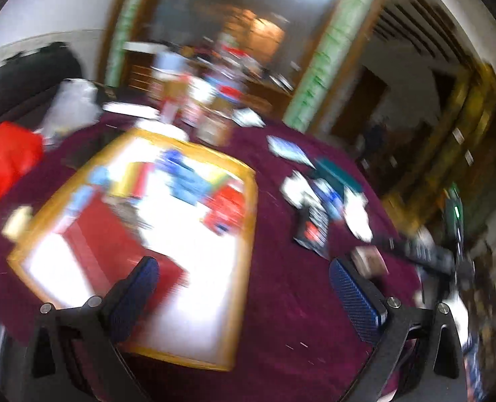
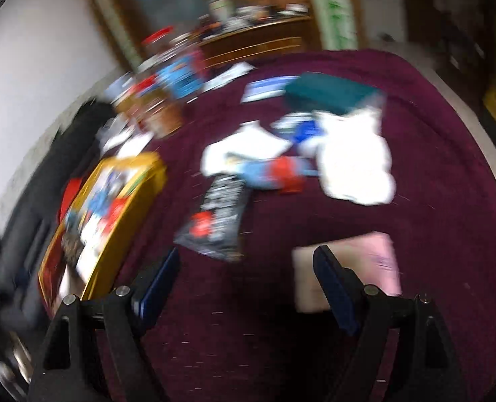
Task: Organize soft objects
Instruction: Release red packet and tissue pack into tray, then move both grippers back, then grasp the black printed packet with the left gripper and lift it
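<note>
Both views are blurred by motion. A yellow-rimmed box (image 1: pixel 253 201) (image 2: pixel 120 234) holding colourful soft items sits on the maroon tablecloth (image 1: pixel 281 301). To its right lies a loose pile: white cloths (image 2: pixel 355 160), a light blue and red piece (image 2: pixel 271 171) and a black packet with a red patch (image 2: pixel 218 214) (image 1: pixel 311 231). My left gripper (image 1: pixel 244 288) hangs open over the box's near right corner, with nothing between its blue pads. My right gripper (image 2: pixel 244 278) is open above bare cloth, short of the black packet. A pink flat item (image 2: pixel 378 261) lies behind its right finger.
A teal box (image 2: pixel 328 90) (image 1: pixel 338 174) stands behind the pile. Jars and cartons (image 1: pixel 194 100) (image 2: pixel 154 100) crowd the table's far side. A red bag (image 1: pixel 7 160) and a white bag (image 1: pixel 70 104) sit at the left. The round table's edge (image 2: pixel 482 174) curves on the right.
</note>
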`<action>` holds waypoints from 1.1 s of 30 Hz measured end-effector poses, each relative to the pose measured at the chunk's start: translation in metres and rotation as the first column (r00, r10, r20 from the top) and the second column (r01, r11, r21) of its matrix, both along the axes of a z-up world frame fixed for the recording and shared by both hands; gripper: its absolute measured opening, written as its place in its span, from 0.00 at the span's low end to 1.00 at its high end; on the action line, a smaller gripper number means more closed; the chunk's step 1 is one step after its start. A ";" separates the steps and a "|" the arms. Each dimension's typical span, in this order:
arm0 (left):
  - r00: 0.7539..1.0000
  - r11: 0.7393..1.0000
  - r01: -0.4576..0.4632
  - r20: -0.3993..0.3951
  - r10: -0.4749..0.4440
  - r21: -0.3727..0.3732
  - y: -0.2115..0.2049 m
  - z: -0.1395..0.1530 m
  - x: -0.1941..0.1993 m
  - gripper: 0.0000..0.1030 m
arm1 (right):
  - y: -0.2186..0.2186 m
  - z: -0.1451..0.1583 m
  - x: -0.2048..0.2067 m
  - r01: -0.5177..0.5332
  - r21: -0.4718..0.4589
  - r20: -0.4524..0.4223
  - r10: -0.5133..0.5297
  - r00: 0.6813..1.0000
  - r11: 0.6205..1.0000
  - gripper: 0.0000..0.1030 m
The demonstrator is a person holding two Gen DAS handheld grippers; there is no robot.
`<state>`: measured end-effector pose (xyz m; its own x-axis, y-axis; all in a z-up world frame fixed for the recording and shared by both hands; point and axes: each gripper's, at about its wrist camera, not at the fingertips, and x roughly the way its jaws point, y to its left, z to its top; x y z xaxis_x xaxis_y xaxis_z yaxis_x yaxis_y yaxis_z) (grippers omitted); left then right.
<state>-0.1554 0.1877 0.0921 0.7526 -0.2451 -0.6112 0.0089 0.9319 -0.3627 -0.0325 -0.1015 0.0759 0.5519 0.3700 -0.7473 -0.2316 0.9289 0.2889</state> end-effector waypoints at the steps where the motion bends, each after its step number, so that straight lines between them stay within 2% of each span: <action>1: 0.999 0.999 0.043 -0.023 -0.043 0.002 -0.014 -0.004 0.004 0.99 | -0.013 -0.001 0.001 0.030 0.020 -0.008 -0.030 1.000 0.999 0.78; 4: 0.980 0.986 0.163 -0.111 -0.164 -0.017 -0.055 -0.023 0.019 0.99 | -0.052 -0.008 0.006 0.122 0.063 -0.029 -0.120 0.992 0.991 0.79; 7: 0.952 0.969 0.245 -0.186 -0.242 -0.003 -0.093 -0.042 0.034 0.99 | -0.072 -0.015 0.008 0.154 0.041 -0.025 -0.153 0.988 0.987 0.79; 11: 0.932 0.958 0.282 -0.252 -0.261 0.051 -0.125 -0.063 0.050 0.99 | -0.087 -0.027 0.015 0.179 0.041 -0.040 -0.178 0.983 0.983 0.79; 15: 0.918 0.959 0.275 -0.315 -0.240 0.072 -0.137 -0.082 0.063 0.99 | -0.095 -0.036 0.030 0.201 0.059 -0.052 -0.198 0.979 0.978 0.79; 18: 0.923 0.956 0.273 -0.310 -0.229 0.107 -0.139 -0.081 0.061 0.99 | -0.097 -0.040 0.040 0.205 0.070 -0.050 -0.201 0.978 0.976 0.79; 22: 0.935 0.964 0.251 -0.279 -0.219 0.083 -0.136 -0.081 0.057 0.99 | -0.101 -0.046 0.043 0.205 0.101 -0.043 -0.201 0.979 0.974 0.79; 26: 0.936 0.956 0.279 -0.249 -0.251 0.086 -0.136 -0.083 0.053 0.99 | -0.108 -0.055 0.045 0.213 0.116 -0.073 -0.205 0.976 0.970 0.79; 29: 0.934 0.939 0.307 -0.237 -0.267 0.151 -0.144 -0.086 0.052 0.99 | -0.112 -0.055 0.046 0.214 0.142 -0.079 -0.204 0.976 0.966 0.79; 30: 0.927 0.922 0.329 -0.254 -0.275 0.204 -0.151 -0.087 0.051 0.99 | -0.113 -0.055 0.046 0.213 0.145 -0.083 -0.202 0.976 0.966 0.79; 31: 0.922 0.914 0.338 -0.275 -0.273 0.225 -0.155 -0.087 0.053 0.99 | -0.113 -0.055 0.046 0.212 0.146 -0.083 -0.201 0.976 0.966 0.79; 32: 0.918 0.915 0.338 -0.289 -0.271 0.218 -0.156 -0.086 0.056 0.99 | -0.113 -0.055 0.046 0.211 0.147 -0.084 -0.200 0.976 0.966 0.79; 33: 0.909 0.927 0.343 -0.303 -0.288 0.150 -0.154 -0.082 0.063 0.99 | -0.113 -0.055 0.045 0.211 0.150 -0.085 -0.200 0.976 0.966 0.79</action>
<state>-0.0919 0.0338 0.0097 0.4544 -0.2966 -0.8400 0.2420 0.9486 -0.2040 0.0124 -0.2148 0.0206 0.5784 0.3696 -0.7272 -0.0148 0.8961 0.4436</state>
